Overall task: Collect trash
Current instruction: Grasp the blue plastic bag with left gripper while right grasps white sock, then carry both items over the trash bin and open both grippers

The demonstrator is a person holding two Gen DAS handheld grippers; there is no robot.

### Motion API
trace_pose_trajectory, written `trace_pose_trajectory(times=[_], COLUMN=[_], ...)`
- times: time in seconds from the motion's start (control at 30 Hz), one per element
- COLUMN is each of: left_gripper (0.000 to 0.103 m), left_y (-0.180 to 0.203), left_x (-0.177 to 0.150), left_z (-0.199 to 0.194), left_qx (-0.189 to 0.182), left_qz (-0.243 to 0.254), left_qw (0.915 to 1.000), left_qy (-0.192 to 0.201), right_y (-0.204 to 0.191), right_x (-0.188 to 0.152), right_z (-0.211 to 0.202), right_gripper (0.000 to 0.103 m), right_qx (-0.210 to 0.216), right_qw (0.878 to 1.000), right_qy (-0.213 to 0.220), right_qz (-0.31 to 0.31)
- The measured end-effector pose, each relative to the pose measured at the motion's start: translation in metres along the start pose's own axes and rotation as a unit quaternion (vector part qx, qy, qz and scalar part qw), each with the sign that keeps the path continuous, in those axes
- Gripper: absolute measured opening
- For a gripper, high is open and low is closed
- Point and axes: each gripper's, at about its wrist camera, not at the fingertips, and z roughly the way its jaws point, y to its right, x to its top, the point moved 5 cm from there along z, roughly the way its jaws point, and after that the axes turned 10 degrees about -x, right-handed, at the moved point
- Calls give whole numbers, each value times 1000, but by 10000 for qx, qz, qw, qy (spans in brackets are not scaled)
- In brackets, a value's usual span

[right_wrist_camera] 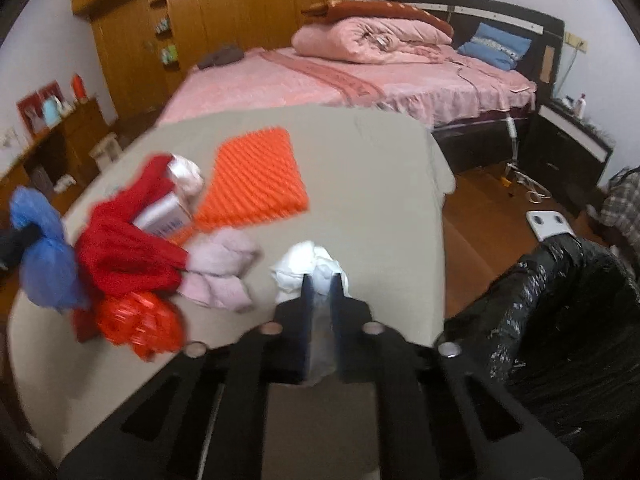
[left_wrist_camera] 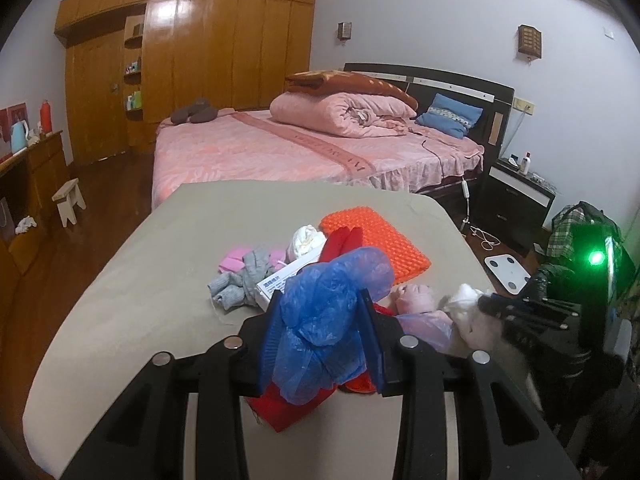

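On the beige table (left_wrist_camera: 132,288) in the bedroom, my left gripper (left_wrist_camera: 320,312) clamps a blue plastic bag (left_wrist_camera: 328,304). My right gripper (right_wrist_camera: 322,284) is closed on a white crumpled tissue (right_wrist_camera: 304,264).

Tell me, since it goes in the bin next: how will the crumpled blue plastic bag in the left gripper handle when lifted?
The blue plastic bag looks thin and crumpled, so probably floppy and very light. Its folds bulge past the left gripper, so loose ends may dangle and could snag the red cloth beneath it.
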Motion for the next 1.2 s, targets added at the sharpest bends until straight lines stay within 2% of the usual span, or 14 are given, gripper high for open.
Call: trace_pose_trajectory(times=[0.1, 0.17, 0.2, 0.23, 0.3, 0.5, 0.53, 0.63, 0.8, 0.97, 1.2], left_gripper=[37, 37, 37, 37, 37, 37, 37, 37, 37, 37, 37], left_y=[4, 4, 4, 4, 4, -1, -2, -2, 0, 20, 85], left_x=[2, 1, 1, 0, -3, -10, -11, -10, -3, 11, 30], left_z=[-2, -3, -2, -3, -2, 4, 5, 6, 0, -13, -29], left_qx=[-16, -22, -10, -5, 0, 4, 6, 22, 27, -89, -662], left_qz=[33, 2, -7, -6, 0, -60, -69, -62, -54, 72, 336], left_qw=[10000, 10000, 10000, 10000, 10000, 9999, 9999, 9999, 10000, 9998, 9966], left_qy=[46, 44, 38, 33, 1, -94, -98, -103, -21, 156, 358], right_y=[-2, -2, -2, -3, -4, -11, -13, -18, -12, 13, 72], right_x=[6, 4, 2, -1, -4, -14, -14, -11, 10, 34, 39], right_z=[-4, -2, 0, 3, 7, 31, 34, 32, -11, -61, -130], right_gripper=[8, 14, 22, 39, 54, 54, 47, 36, 35, 36, 37], right_qx=[99, 31, 7, -50, -191, -233, -231, -195, 152, 279, 53], right_qw=[9999, 9999, 9999, 9998, 9995, 9980, 9980, 9982, 9999, 9984, 9947], right_qy=[-9, -81, -135, -194, -246, -554, -552, -476, 8, 444, 915], right_qz=[-77, -73, -73, -72, -50, -172, -205, -313, -26, 223, 468])
